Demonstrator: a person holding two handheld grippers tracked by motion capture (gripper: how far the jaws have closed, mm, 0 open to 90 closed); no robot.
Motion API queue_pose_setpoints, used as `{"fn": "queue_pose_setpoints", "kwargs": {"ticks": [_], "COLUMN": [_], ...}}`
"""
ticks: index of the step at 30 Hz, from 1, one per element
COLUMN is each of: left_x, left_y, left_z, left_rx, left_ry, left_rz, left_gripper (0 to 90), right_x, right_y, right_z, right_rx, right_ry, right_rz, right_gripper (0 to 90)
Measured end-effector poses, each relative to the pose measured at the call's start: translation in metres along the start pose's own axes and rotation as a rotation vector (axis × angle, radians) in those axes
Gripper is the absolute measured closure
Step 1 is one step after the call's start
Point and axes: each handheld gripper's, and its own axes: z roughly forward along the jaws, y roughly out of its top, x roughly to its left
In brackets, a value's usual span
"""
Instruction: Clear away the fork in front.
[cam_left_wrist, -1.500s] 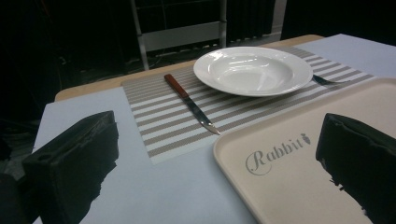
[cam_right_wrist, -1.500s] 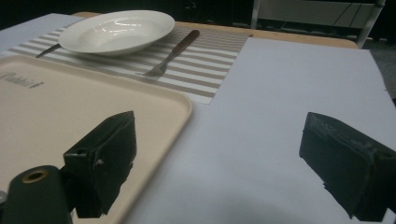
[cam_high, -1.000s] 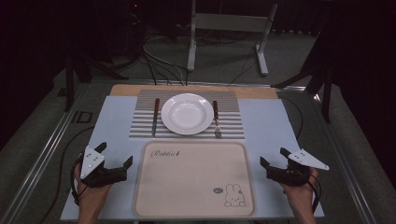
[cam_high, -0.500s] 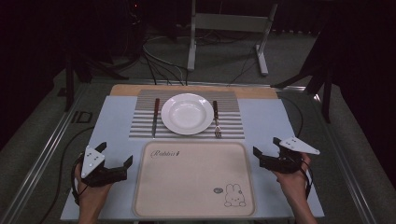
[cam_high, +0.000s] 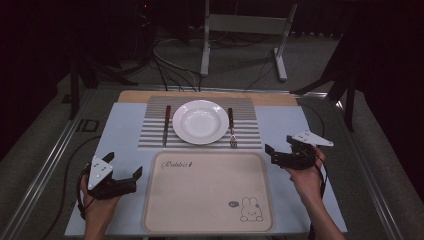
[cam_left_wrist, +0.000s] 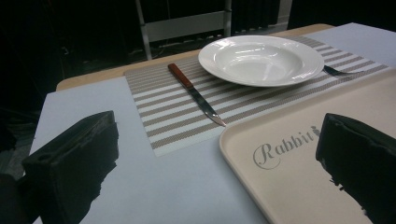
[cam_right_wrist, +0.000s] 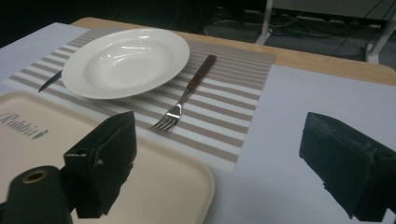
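The left gripper was held low in the left hand with its jaws spread wide and nothing between them, while the right gripper was held in the right hand, its jaws wide apart too.

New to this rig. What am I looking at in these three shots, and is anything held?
No robot: a person holds a two-jaw claw in each hand. The high view looks down on the table, with the left claw and right claw beside a beige tray. The other two shots come from cameras riding on each claw, with its black jaws at the bottom. On a striped mat lie a knife, a white plate and a fork. Both claws are open and hold nothing.
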Motion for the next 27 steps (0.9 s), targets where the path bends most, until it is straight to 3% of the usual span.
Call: {"fn": "queue_pose_setpoints", "kwargs": {"ticks": [9,27], "left_x": [0.001,0.002], "left_y": [0.000,0.000], "left_z": [0.000,0.000], "left_rx": [0.000,-0.001], "left_ry": [0.006,0.013], "left_rz": [-0.003,0.002], "left_gripper": [0.0,0.0], "right_x": [0.001,0.008], "right_y": [0.011,0.049], "right_z": [0.011,0.050], "right_rx": [0.018,0.062], "right_ry": [-0.007,-0.014], "right_rz": [-0.009,-0.003], "right_gripper": [11.1,11.1]}}
